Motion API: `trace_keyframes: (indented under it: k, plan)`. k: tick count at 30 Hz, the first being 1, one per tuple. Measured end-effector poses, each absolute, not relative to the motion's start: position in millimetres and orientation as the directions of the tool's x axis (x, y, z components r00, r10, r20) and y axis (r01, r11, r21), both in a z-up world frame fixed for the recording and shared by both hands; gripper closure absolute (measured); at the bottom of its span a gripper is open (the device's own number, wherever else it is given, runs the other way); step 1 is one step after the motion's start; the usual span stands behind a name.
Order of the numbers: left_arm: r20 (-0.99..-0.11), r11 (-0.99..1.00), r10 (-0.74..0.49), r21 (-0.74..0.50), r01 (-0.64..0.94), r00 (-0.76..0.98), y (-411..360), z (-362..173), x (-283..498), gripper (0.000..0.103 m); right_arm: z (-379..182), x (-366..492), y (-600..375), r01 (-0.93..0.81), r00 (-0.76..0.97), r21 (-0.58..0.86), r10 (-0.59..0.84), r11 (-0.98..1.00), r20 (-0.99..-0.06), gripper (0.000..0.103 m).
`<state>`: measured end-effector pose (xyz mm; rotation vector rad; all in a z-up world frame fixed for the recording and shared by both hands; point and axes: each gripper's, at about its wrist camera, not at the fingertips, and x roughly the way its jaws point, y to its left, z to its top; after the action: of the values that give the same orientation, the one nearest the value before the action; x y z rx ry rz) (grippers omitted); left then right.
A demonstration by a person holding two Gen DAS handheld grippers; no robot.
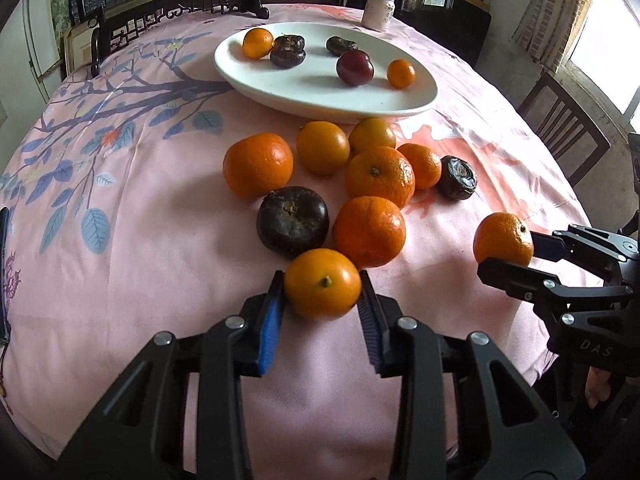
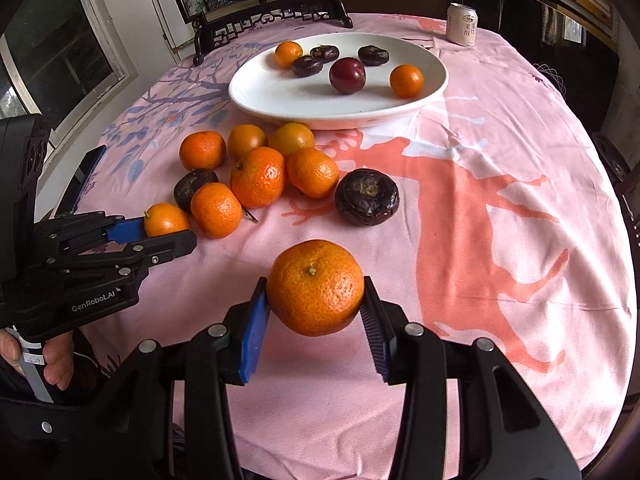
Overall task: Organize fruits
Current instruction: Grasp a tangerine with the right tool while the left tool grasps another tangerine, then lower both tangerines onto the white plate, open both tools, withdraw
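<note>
My left gripper [image 1: 322,280] is shut on a small smooth orange [image 1: 322,285] at the near edge of the fruit pile; the same grip shows at the left of the right wrist view, left gripper [image 2: 170,234] on the small orange [image 2: 165,219]. My right gripper [image 2: 316,292] is shut on a larger dimpled mandarin [image 2: 315,287], apart from the pile, stem up. It appears on the right in the left wrist view, right gripper [image 1: 510,258] on the mandarin [image 1: 503,239]. Several loose oranges [image 1: 378,176] and two dark fruits [image 1: 293,220] lie before a white oval plate [image 1: 320,106].
The plate [image 2: 320,117] holds two small oranges, a red plum [image 2: 347,75] and three dark fruits. A drink can [image 2: 462,25] stands behind it. Pink printed cloth [image 2: 500,240] covers the round table. Dark wooden chairs [image 1: 564,128] ring the table. A dark flat object [image 2: 86,176] lies at the left edge.
</note>
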<state>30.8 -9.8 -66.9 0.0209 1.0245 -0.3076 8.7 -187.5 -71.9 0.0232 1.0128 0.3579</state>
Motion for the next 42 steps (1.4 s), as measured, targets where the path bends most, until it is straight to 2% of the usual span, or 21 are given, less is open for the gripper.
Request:
trace_keyframes:
  k: [16,20,25,29,35,42]
  plan:
    - [-0.811,0.944,-0.294,-0.162,0.289,0.505,-4.1,-30.8,38.9,0.067,-53.8,22.4,-186.4,-0.285,0.507,0.18,0.308,0.941,-0.805,0.058]
    - [-0.79,0.945,-0.28,-0.128,0.3,0.546,-8.7,-8.9,56.7,0.067,-40.9,37.6,-189.5,-0.289,0.527,0.179,0.312,0.94,-0.79,0.058]
    - [-0.777,0.951,-0.258,-0.101,0.291,0.573,-20.4,20.2,121.7,0.067,-18.0,85.3,-195.5,-0.286,0.576,0.14,0.286,0.948,-0.766,0.058]
    - [-0.804,0.954,-0.253,-0.114,0.278,0.538,-36.9,24.0,196.6,0.067,-4.6,140.6,-195.8,-0.282,0.618,0.111,0.269,0.953,-0.739,0.058]
    - [-0.855,0.969,-0.196,-0.091,0.231,0.481,-64.2,-3.4,284.3,0.067,-21.4,218.6,-198.1,-0.229,0.589,0.096,0.216,0.969,-0.779,0.058]
    - [-0.888,0.97,-0.193,-0.108,0.219,0.417,-76.2,-32.4,322.1,0.067,-42.9,256.7,-204.9,-0.207,0.547,0.109,0.207,0.972,-0.811,0.058]
